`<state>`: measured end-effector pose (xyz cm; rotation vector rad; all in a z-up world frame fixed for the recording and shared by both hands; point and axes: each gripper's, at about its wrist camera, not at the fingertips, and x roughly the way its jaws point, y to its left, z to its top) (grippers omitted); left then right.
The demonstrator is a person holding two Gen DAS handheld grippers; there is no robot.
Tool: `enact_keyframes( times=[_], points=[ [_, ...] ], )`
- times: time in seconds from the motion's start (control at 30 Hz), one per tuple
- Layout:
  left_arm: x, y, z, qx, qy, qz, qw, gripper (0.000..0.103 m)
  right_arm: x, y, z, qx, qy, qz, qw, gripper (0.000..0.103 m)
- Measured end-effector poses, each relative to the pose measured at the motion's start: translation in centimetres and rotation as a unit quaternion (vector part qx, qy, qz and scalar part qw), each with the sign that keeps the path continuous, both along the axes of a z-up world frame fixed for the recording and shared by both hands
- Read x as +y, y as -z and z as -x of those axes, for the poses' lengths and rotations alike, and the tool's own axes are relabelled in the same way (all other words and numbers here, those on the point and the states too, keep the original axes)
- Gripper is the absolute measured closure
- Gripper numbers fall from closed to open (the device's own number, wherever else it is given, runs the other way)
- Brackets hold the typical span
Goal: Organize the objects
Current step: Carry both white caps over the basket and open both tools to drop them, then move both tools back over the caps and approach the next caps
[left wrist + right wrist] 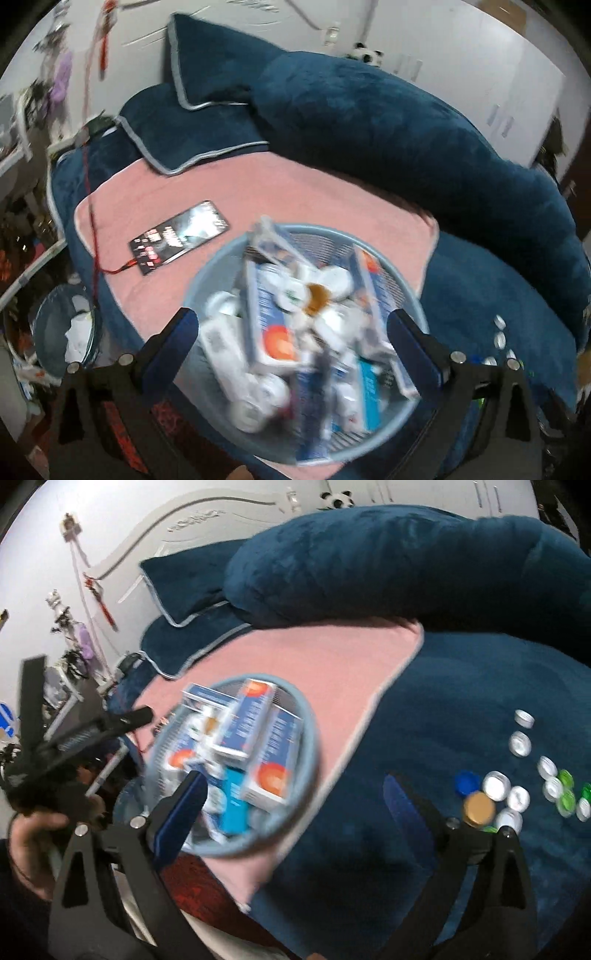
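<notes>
Both claws stand wide, nothing between the pads. The left gripper (291, 343) hangs over the round blue basket (417, 295), which sits on the pink towel (295, 192) directly beneath and ahead of its fingers. The basket is already heaped with blue-and-white boxes (266, 317), white tubs and tubes, all blurred.

The right gripper (295, 797) also holds nothing; the basket (314, 738) lies ahead and left of its left finger. Loose bottle caps (495, 786), silver, green, one blue and one gold, are scattered on the blue cushion (461, 709), just beyond and right of its right finger.

Judgement: a drop into the basket looks just finished. The caps remain unsorted. Next move likely needs the right claw to swing right, narrow over one small cap, and pinch carefully: they are low, and the plush gives.

A phone (177, 238) lies beyond the left claw, to its left.
</notes>
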<state>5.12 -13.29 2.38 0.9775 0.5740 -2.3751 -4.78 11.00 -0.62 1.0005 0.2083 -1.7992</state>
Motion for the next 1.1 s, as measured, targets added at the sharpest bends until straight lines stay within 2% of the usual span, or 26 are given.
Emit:
enact_keyframes(
  times=[0.13, 0.23, 0.4, 0.6, 0.77, 0.87, 1.0, 1.1],
  points=[
    [5.1, 0.5, 2.0, -0.013, 0.060, 0.015, 0.9980, 0.001, 3.3, 1.2, 2.0, 0.002, 0.021, -0.028, 0.999, 0.006],
    [9.2, 1.3, 4.1, -0.025, 0.117, 0.009, 0.9928, 0.001, 6.5, 2.3, 3.8, 0.002, 0.035, -0.055, 0.998, 0.006],
    [16.3, 2.4, 7.8, -0.037, 0.203, -0.007, 0.9784, 0.001, 12.2, 3.1, 7.7, 0.000, 0.073, -0.093, 0.993, 0.006],
    [23.1, 3.1, 11.8, -0.053, 0.269, -0.011, 0.9618, 0.001, 18.9, 2.8, 13.5, -0.005, 0.136, -0.127, 0.983, 0.006],
    [27.5, 3.7, 15.1, -0.063, 0.304, -0.013, 0.9505, 0.001, 23.7, 3.1, 18.0, -0.003, 0.180, -0.140, 0.974, 0.006],
    [28.7, 5.1, 16.5, -0.070, 0.307, -0.024, 0.9490, 0.001, 24.8, 4.2, 19.6, 0.007, 0.194, -0.149, 0.970, 0.006],
    [29.2, 8.3, 17.5, -0.093, 0.305, -0.035, 0.9472, 0.001, 24.4, 6.5, 21.5, 0.023, 0.192, -0.161, 0.968, 0.006],
    [29.1, 9.8, 18.0, -0.104, 0.304, -0.026, 0.9466, 0.001, 23.8, 8.1, 22.6, 0.002, 0.188, -0.148, 0.971, 0.006]
  ],
)
